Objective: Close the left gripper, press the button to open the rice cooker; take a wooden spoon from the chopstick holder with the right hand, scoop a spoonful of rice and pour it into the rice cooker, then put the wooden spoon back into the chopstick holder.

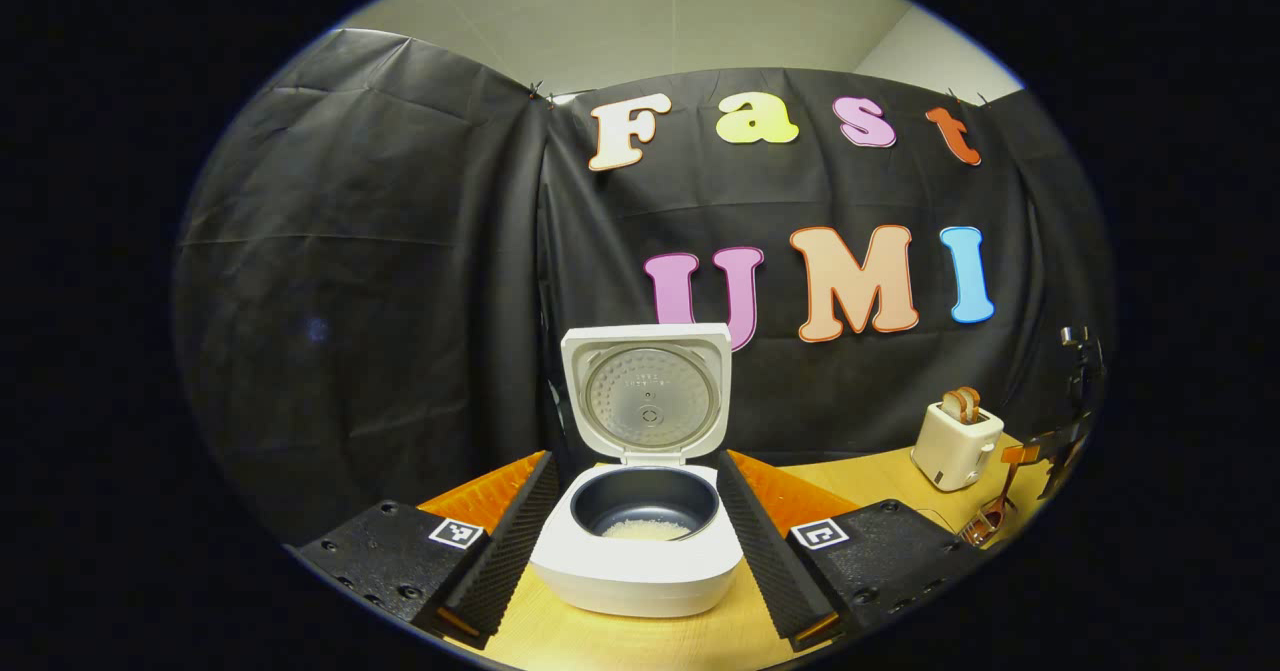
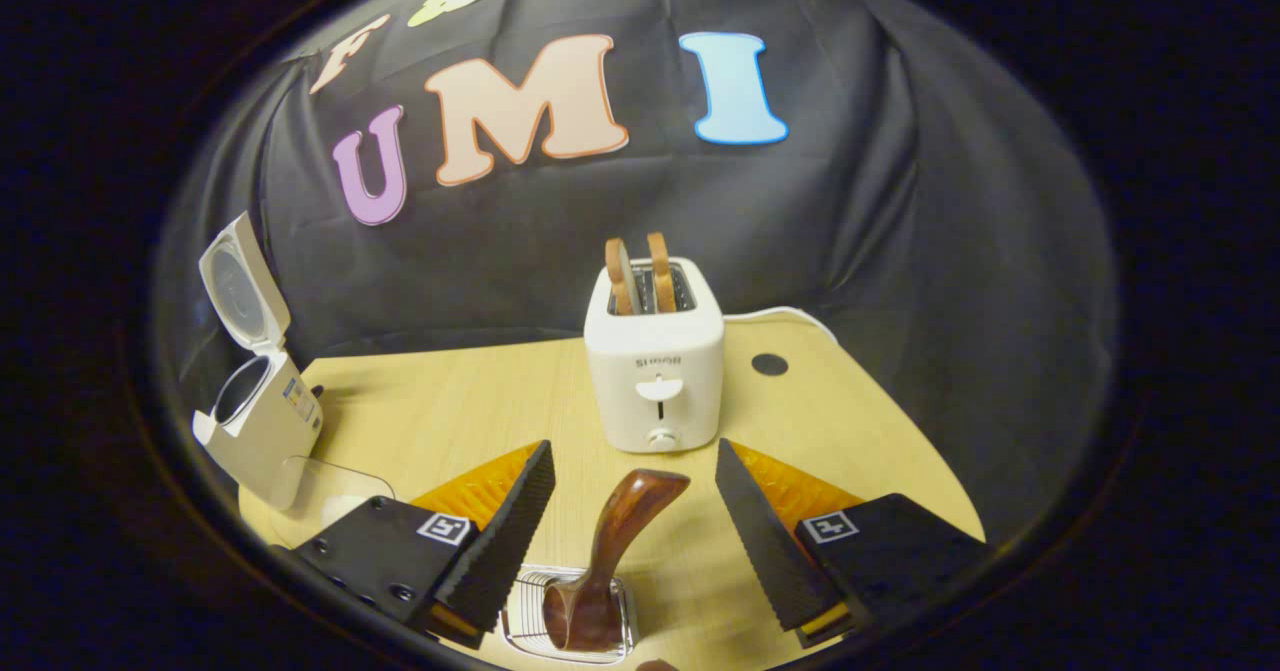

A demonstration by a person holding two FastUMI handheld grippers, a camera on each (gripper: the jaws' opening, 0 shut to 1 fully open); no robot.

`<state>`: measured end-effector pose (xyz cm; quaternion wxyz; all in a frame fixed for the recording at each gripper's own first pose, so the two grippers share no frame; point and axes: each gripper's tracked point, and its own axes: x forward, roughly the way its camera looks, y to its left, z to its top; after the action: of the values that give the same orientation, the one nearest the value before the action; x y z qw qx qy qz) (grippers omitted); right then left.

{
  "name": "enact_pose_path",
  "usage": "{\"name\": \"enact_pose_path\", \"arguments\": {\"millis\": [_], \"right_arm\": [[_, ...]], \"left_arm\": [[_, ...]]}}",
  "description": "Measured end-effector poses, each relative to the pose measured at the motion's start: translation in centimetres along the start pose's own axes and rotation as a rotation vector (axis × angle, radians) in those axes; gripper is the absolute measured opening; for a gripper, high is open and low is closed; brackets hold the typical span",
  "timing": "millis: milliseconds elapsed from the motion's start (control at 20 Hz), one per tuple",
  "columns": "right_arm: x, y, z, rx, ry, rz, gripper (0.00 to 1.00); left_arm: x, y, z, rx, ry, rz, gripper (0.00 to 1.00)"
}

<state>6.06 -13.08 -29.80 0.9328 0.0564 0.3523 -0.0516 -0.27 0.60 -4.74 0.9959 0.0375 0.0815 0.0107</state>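
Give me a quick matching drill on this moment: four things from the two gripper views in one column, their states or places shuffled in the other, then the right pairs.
Things
1. rice cooker
2. wooden spoon
3. toaster
4. right gripper

States or places
A. two slices standing up in its slots
B. open, fingers apart on either side of the spoon handle
C. lid raised, a little rice in the dark inner pot
D. bowl end down in the wire chopstick holder, handle leaning up

Pairs: 1-C, 2-D, 3-A, 4-B
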Motion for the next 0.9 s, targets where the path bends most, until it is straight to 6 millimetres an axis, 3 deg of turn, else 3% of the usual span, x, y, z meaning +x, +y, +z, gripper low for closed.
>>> {"name": "enact_pose_path", "arguments": {"millis": [250,550,750,900], "right_arm": [[1.2,0.8,-3.4,0.012,0.111,0.047,1.0],[1.3,1.8,-4.9,0.055,0.171,0.079,0.37],[0.0,3.0,-4.3,0.068,0.156,0.129,0.22],[-1.7,3.8,-3.0,0.042,0.116,0.136,0.2]], "left_arm": [[-0.4,-0.1,0.3,0.018,0.002,0.02,0.95],[-0.3,-0.3,0.3,0.022,0.001,0.019,0.94],[-0.2,-0.1,0.4,0.014,-0.007,0.017,0.94],[0.1,-0.1,0.8,0.004,-0.018,0.003,0.96]]}}
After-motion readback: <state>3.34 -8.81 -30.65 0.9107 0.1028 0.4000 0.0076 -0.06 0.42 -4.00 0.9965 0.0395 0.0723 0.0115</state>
